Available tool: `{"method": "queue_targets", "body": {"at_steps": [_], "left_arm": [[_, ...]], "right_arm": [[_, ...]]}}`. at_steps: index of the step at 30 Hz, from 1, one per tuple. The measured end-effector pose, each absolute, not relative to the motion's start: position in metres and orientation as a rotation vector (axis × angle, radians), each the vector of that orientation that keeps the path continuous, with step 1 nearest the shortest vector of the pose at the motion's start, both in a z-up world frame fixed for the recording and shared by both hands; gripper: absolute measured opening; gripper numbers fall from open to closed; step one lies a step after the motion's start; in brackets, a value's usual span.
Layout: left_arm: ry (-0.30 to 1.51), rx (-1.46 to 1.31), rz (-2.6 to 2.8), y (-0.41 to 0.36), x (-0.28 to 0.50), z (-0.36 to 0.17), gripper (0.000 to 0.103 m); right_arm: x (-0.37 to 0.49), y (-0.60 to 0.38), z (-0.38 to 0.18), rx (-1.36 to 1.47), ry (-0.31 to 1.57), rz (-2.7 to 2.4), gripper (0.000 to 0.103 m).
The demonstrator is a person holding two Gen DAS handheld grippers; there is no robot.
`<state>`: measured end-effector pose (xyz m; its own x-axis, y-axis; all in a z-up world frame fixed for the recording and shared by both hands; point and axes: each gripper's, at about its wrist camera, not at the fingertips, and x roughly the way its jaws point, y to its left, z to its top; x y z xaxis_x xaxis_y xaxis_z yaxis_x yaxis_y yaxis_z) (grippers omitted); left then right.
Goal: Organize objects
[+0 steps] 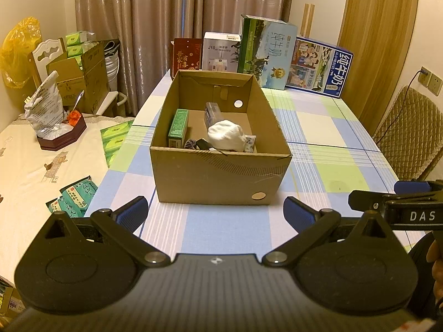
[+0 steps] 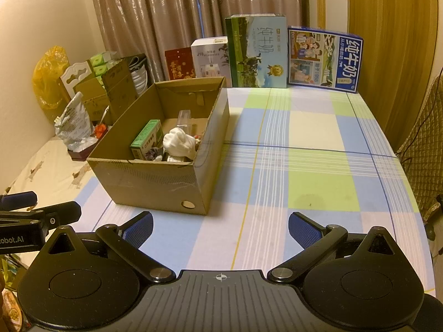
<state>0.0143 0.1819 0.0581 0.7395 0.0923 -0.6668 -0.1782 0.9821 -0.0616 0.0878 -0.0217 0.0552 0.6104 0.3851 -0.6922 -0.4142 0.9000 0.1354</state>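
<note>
In the left wrist view, the left claw (image 1: 216,213) sits at lower centre, jaws spread wide and empty above the checked bench (image 1: 318,127). The cardboard box (image 1: 221,177) stands mid-frame, holding a green carton (image 1: 178,127) left of a white cloth bundle (image 1: 227,137). In the right wrist view, the right claw (image 2: 220,229) gapes empty, lower centre.

My right claw (image 1: 398,207) is showing "DAS". The white box (image 1: 220,51) is reading "J10", and the blue carton (image 1: 318,66) is displaying "1955".
</note>
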Motion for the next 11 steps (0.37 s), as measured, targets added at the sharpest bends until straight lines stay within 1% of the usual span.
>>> {"method": "queue_targets", "body": {"at_steps": [11], "left_arm": [[0.71,-0.145,0.139,0.1838,0.0139,0.0613,0.102]], "right_arm": [[0.0878,-0.0214,0.0552,-0.038,0.79,0.461,0.101]]}}
